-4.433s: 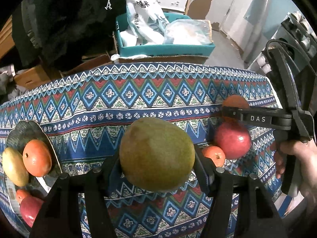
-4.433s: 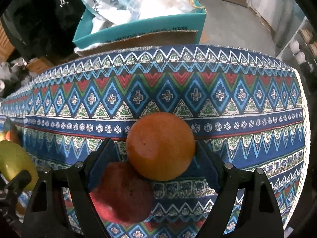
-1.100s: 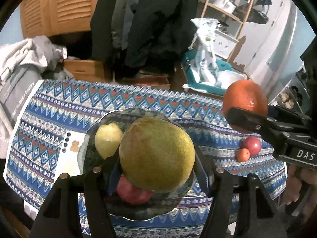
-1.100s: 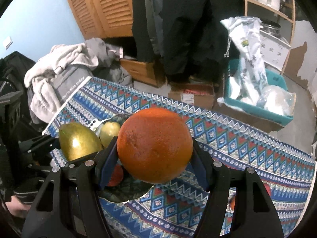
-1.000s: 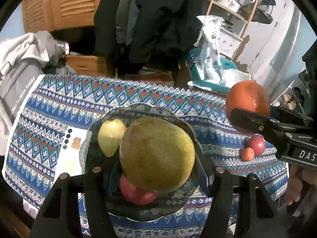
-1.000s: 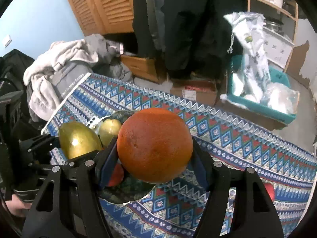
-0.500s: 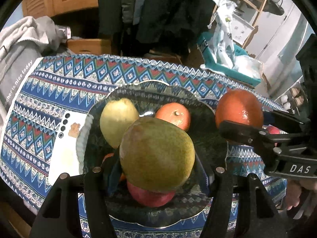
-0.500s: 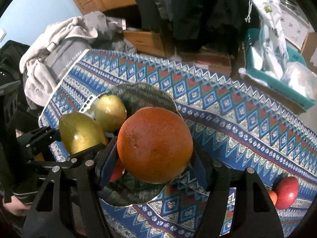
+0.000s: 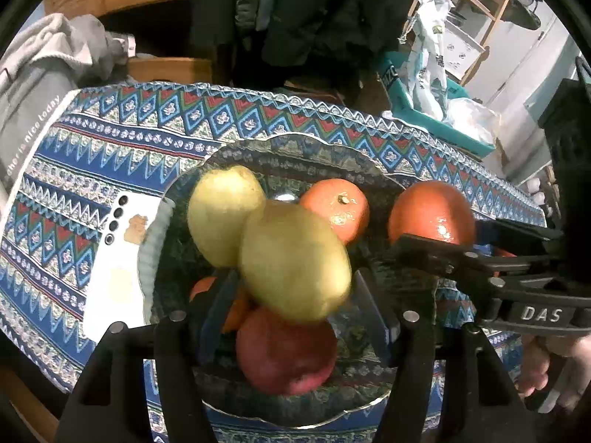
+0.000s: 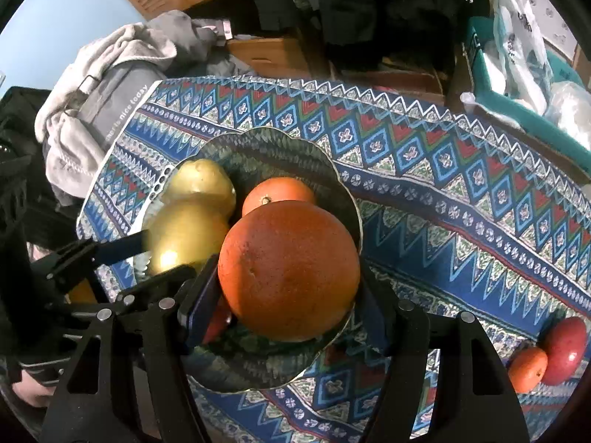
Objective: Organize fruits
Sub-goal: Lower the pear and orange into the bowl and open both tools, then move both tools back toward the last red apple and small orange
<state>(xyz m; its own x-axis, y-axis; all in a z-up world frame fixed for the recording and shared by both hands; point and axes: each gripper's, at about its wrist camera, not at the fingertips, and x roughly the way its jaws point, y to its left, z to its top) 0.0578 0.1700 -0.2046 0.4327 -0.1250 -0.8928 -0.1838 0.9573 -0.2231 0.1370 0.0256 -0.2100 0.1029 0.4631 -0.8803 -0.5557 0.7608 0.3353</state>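
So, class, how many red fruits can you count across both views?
2. One red fruit lies on the plate; the other sits on the cloth beside a small orange. More may hide under piled fruit.

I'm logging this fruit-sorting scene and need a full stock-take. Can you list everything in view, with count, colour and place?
Plate: one, dark patterned, on the tablecloth.
Tablecloth: one, blue, red and white zigzag, covering the table.
Pears: two, yellow-green; one on the plate, one in the left gripper.
Oranges: two on the plate, one large in the right gripper, one small on the cloth.
Apples: two, red; one on the plate, one beside the small orange.
Phone: one, white, left of the plate.
Teal bin: one, behind the table.
Left gripper: black fingers.
Right gripper: black fingers.
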